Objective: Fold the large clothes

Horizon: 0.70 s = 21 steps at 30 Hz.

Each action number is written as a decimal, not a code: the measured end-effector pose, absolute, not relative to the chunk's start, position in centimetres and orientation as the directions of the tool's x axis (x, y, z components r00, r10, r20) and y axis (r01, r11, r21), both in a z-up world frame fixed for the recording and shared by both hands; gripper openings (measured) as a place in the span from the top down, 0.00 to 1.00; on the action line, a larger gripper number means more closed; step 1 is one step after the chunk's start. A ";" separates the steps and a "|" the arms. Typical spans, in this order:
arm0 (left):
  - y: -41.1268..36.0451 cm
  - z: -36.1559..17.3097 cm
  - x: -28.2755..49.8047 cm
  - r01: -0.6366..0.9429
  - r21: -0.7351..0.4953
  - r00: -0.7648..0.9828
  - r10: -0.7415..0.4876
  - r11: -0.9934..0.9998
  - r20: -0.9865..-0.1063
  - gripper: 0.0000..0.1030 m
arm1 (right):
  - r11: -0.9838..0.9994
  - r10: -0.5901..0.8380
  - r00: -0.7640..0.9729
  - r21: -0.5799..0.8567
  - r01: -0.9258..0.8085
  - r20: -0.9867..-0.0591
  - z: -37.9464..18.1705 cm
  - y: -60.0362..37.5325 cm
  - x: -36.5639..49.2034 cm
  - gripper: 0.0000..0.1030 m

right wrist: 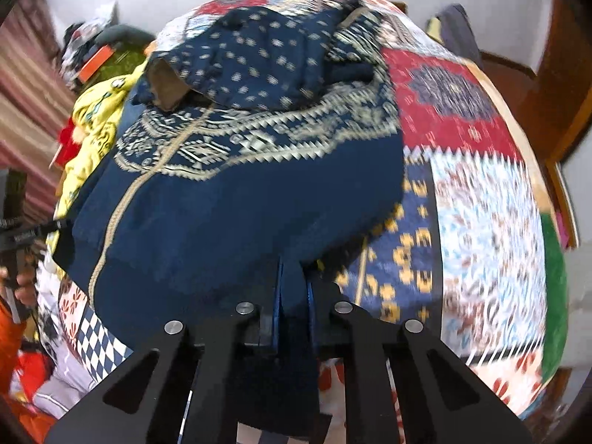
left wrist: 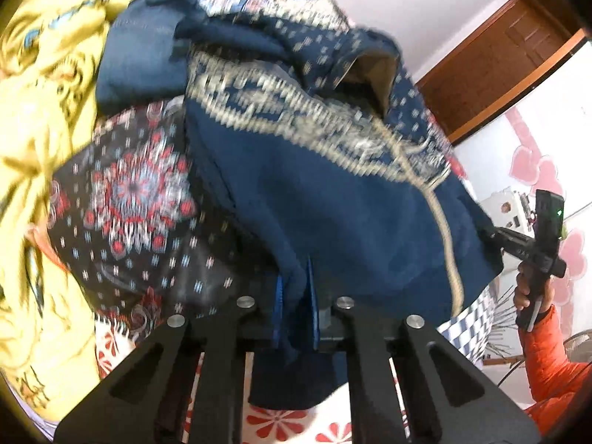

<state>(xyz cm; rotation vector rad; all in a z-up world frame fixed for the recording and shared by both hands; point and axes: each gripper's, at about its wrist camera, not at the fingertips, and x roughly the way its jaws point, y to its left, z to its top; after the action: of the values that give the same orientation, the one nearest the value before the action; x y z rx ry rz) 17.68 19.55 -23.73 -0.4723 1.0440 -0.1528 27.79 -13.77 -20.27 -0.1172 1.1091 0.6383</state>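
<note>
Tongs, left (left wrist: 296, 303) and right (right wrist: 294, 307), seemingly pinch navy garment (right wrist: 240, 203).

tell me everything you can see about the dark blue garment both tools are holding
The navy embroidered garment looks like soft woven cloth, plain dark blue below, with a wide band of beige geometric embroidery across the chest and a beige line running down the front. Its upper part carries small pale motifs and is bunched around the neck opening. It lies draped over a patchwork bedspread, beside yellow clothing. The left tool and right tool each pinch its lower edge.
</note>
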 end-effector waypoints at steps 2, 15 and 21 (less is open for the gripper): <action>19.7 -22.4 18.2 -0.085 -0.430 0.533 -0.324 0.899 -0.782 0.91 | 0.804 0.434 0.311 0.208 -0.557 -0.846 -19.1 -13.3 28.3 0.91; 24.6 -12.7 25.5 -0.081 -0.396 0.743 -0.210 0.914 -0.635 0.92 | 0.811 0.531 0.505 0.234 -0.537 -0.680 -11.7 -10.4 36.0 0.92; 28.2 -12.6 31.6 -0.155 -0.448 0.788 -0.163 0.880 -0.593 0.92 | 0.828 0.543 0.530 0.310 -0.468 -0.651 -11.1 -10.1 43.2 0.92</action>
<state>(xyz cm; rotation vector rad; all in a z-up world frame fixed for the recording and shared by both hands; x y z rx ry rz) 31.56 28.21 -12.62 -0.5039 0.6702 -0.0043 43.19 -10.06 -11.07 0.1014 0.8125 0.6047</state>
